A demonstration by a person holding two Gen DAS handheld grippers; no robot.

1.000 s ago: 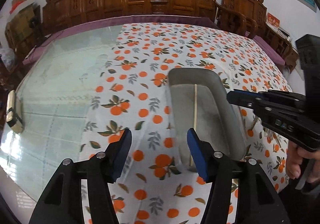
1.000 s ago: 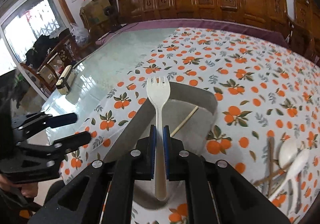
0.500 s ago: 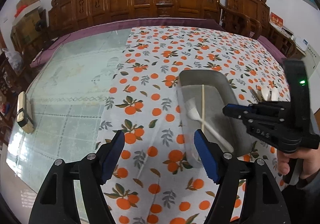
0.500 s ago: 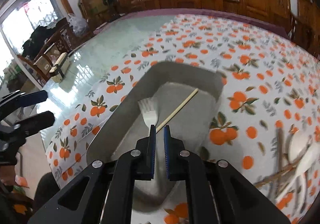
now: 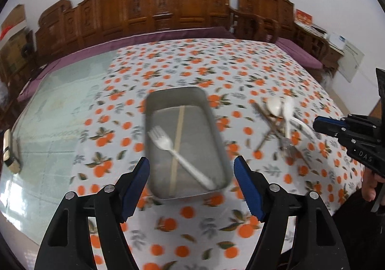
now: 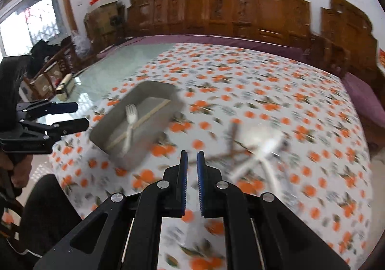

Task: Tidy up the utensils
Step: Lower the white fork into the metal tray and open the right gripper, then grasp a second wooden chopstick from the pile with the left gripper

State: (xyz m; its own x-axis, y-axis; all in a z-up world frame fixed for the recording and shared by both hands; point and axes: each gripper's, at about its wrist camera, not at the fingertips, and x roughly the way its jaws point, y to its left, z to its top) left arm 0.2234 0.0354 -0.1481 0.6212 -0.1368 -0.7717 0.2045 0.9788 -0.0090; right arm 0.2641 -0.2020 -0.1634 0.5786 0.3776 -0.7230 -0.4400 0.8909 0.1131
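A grey metal tray (image 5: 216, 123) (image 6: 166, 87) sits on the orange-print tablecloth. A white plastic fork (image 5: 179, 155) (image 6: 130, 123) and a wooden chopstick (image 5: 177, 143) (image 6: 144, 118) lie inside it. A pile of white spoons and chopsticks (image 5: 280, 118) (image 6: 259, 149) lies right of the tray. My left gripper (image 5: 191, 173) is open and empty, just in front of the tray's near end. My right gripper (image 6: 191, 161) is nearly shut with a narrow gap and holds nothing, above the cloth between tray and pile; it also shows in the left wrist view (image 5: 322, 124).
The tablecloth (image 5: 216, 65) covers the right part of a glass-topped table (image 5: 60, 106). A small box (image 5: 9, 152) lies at the table's left edge. Carved wooden chairs (image 5: 168, 5) line the far side.
The right gripper has let go of the fork into the tray and pulled back to the right, toward the pile. The left gripper has drawn back and now faces the tray.
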